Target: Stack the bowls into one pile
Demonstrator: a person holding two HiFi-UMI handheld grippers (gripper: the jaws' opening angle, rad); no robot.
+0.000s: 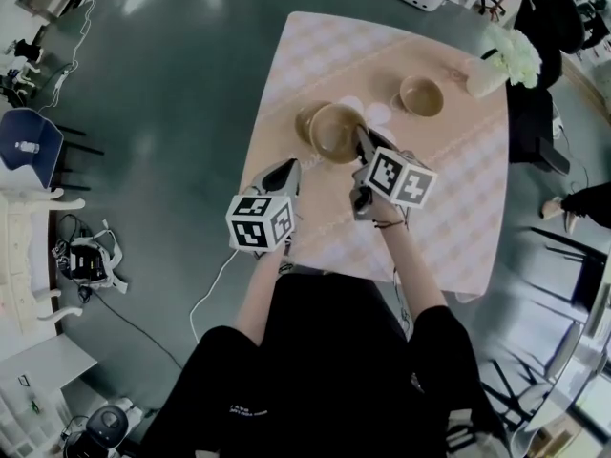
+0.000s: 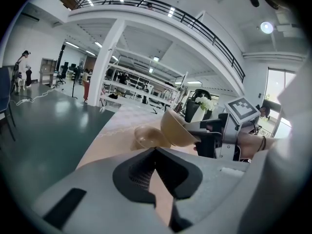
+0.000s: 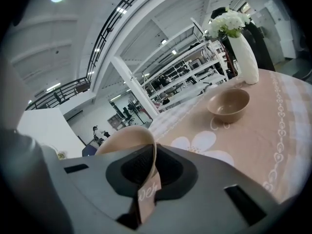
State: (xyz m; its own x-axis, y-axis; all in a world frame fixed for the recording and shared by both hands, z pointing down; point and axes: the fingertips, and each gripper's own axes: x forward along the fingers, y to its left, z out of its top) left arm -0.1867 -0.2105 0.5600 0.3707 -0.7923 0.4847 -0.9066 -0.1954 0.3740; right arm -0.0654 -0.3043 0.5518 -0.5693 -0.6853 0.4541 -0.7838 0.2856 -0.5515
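Observation:
Three tan bowls are in view on the pink tablecloth (image 1: 449, 208). My right gripper (image 1: 363, 143) is shut on the rim of one bowl (image 1: 336, 132), which hangs tilted over a second bowl (image 1: 307, 120) resting on the cloth. In the right gripper view the held rim (image 3: 127, 139) sits pinched between the jaws of that gripper (image 3: 148, 152). A third bowl (image 1: 421, 95) (image 3: 229, 104) stands alone farther right. My left gripper (image 1: 286, 170) (image 2: 155, 149) is shut and empty, near the table's left edge, just short of the two bowls (image 2: 176, 129) (image 2: 146, 136).
A white vase of white flowers (image 1: 501, 63) (image 3: 243, 57) stands at the table's far right corner. Grey floor surrounds the table, with chairs (image 1: 29, 146) at the left and a person's leg (image 1: 573, 203) at the right.

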